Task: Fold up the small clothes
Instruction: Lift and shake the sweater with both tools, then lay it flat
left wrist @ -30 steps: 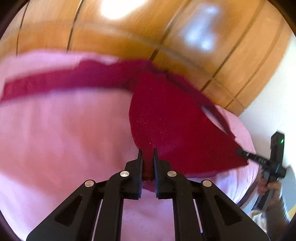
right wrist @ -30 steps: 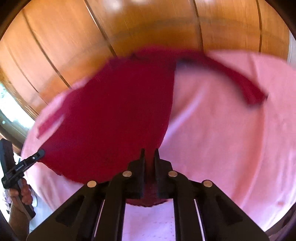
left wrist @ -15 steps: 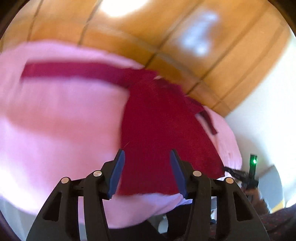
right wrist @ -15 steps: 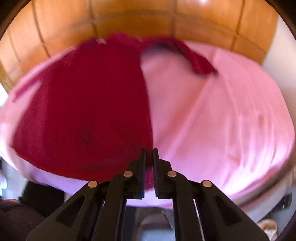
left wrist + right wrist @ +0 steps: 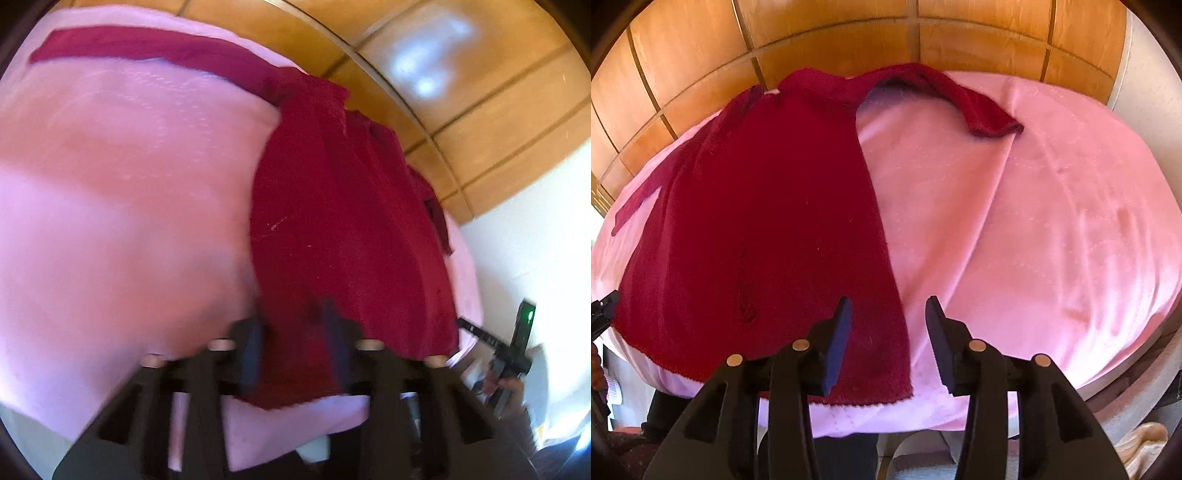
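Note:
A dark red long-sleeved top (image 5: 768, 229) lies flat on a pink cloth (image 5: 1015, 221) over a table, hem toward me. One sleeve (image 5: 964, 99) stretches out to the right, the other (image 5: 646, 188) to the left. My right gripper (image 5: 888, 332) is open and empty just above the hem's right corner. In the left wrist view the top (image 5: 343, 221) lies right of centre with its sleeve (image 5: 155, 48) reaching far left. My left gripper (image 5: 291, 339) is open, blurred, over the hem's other corner.
A wooden panelled wall (image 5: 849, 33) stands behind the table. The pink cloth (image 5: 122, 206) hangs over the table's near edge. The right gripper's tip (image 5: 480, 332) and the hand holding it show at the lower right of the left wrist view. A white wall (image 5: 535, 251) is at the right.
Both grippers held the hem a second ago. The left one let go first, then the right one opened. The top now lies flat and both grippers have drawn back a little.

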